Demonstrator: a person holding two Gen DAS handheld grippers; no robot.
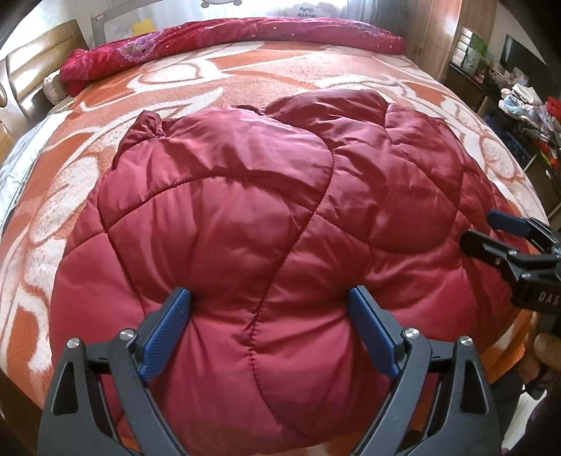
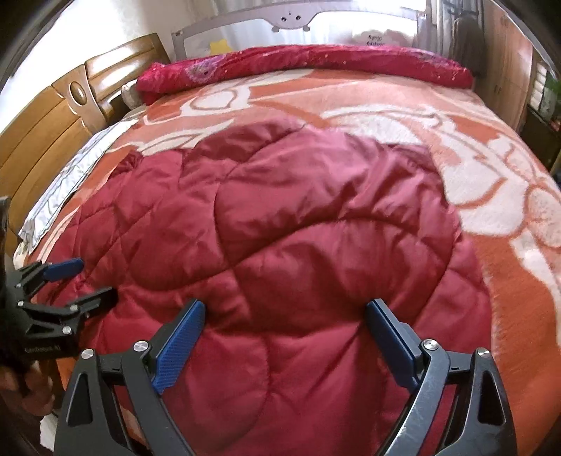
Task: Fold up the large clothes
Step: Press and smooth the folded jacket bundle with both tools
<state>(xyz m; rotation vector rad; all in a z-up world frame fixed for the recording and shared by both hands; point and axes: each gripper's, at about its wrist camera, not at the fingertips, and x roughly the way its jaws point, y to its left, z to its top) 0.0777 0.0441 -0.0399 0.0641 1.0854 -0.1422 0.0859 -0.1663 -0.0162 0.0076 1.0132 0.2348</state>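
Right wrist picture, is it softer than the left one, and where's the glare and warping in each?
Right wrist view: slightly smeared, stitching on the dark red quilted jacket soft, window light blown out above the bed rail. Left wrist view: crisper seams, sheen on the jacket. Both: fisheye bulges the orange patterned blanket, corners go black.

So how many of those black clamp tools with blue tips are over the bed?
2. The left gripper hangs open over the near edge of the puffy dark-red quilted coat; the right gripper is beside it, also open over the coat. Neither grips the fabric.
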